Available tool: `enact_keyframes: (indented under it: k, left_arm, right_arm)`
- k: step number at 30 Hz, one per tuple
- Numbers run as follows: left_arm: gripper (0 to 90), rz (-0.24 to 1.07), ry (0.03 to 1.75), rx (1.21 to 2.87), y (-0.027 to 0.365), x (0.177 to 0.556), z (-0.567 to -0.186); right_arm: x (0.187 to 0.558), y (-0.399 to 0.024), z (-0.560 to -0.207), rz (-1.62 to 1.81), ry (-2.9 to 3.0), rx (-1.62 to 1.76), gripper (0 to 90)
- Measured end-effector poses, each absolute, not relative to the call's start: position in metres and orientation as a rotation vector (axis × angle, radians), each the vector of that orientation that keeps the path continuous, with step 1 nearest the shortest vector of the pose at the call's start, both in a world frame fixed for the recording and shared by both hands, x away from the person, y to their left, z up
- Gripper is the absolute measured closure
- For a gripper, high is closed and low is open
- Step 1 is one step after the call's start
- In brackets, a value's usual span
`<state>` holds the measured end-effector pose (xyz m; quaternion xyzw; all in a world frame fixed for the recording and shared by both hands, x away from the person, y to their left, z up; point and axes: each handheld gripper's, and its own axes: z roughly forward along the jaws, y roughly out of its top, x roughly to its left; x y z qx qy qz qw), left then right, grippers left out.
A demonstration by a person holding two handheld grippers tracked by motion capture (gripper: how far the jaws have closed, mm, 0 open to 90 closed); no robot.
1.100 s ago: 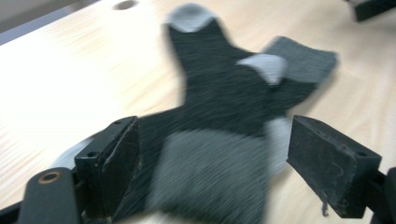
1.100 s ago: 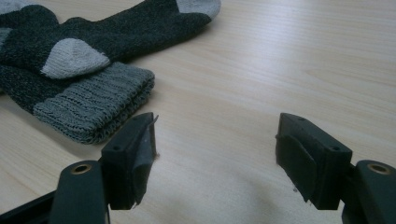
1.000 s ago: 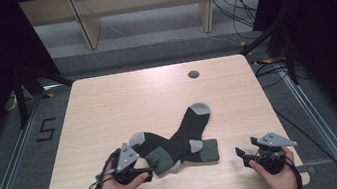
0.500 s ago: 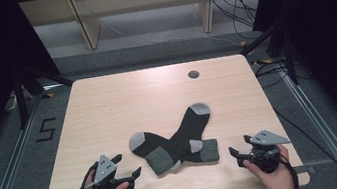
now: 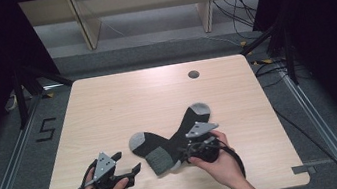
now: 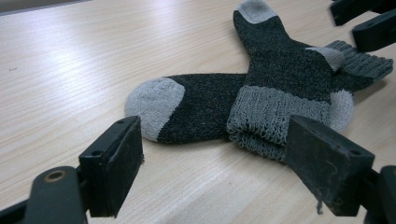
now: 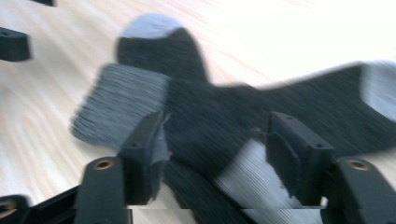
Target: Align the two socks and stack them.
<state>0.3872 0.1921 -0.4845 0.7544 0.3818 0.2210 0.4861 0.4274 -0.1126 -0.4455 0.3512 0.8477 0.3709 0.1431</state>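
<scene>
Two dark grey socks with light grey toes, heels and cuffs lie crossed near the table's front middle. One sock (image 5: 150, 145) (image 6: 196, 105) points its toe left. The other sock (image 5: 191, 119) (image 6: 275, 51) reaches to the back right, and its ribbed cuff (image 6: 273, 109) lies on top. My left gripper (image 5: 127, 164) (image 6: 219, 163) stands open on the table just left of the socks, aimed at them and holding nothing. My right gripper (image 5: 184, 153) (image 7: 215, 154) is open low over the socks' right part, with the blurred dark fabric (image 7: 219, 112) between its jaws.
The wooden table (image 5: 122, 101) has a round cable hole (image 5: 193, 74) at the back right. Its front edge runs close under both hands. Shelf legs (image 5: 85, 26) and cables (image 5: 241, 18) lie on the floor beyond the table.
My left gripper pulled back left off the socks and now rests beside them. My right gripper moved left from the table's front right corner onto the socks.
</scene>
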Motion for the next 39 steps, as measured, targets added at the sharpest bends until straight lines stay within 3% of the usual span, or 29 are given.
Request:
enact_keyframes:
  k: [7,15,24,33,36,39]
  left_arm:
    - [18.9,0.535,0.939,1.812,0.200,0.389,-0.486]
    - [19.1,0.544,0.947,1.808,0.203,0.390,-0.487]
    - [19.9,0.546,0.940,1.809,0.204,0.390,-0.489]
    - [20.2,0.557,0.947,1.803,0.209,0.390,-0.488]
    - [20.4,0.555,0.946,1.807,0.209,0.390,-0.488]
    - [20.5,0.573,0.924,1.824,0.210,0.392,-0.487]
  right_arm:
    - [0.429,-0.069,-0.453,1.069,2.528,0.931,46.0]
    - [0.431,-0.033,-0.465,0.983,2.622,0.817,36.0]
    - [0.428,-0.021,-0.478,0.915,2.625,0.834,34.4]
    - [0.429,-0.022,-0.484,0.798,2.610,0.745,55.1]
    - [0.430,-0.025,-0.480,0.854,2.611,0.845,68.0]
    - [0.432,-0.028,-0.475,0.892,2.621,0.868,72.2]
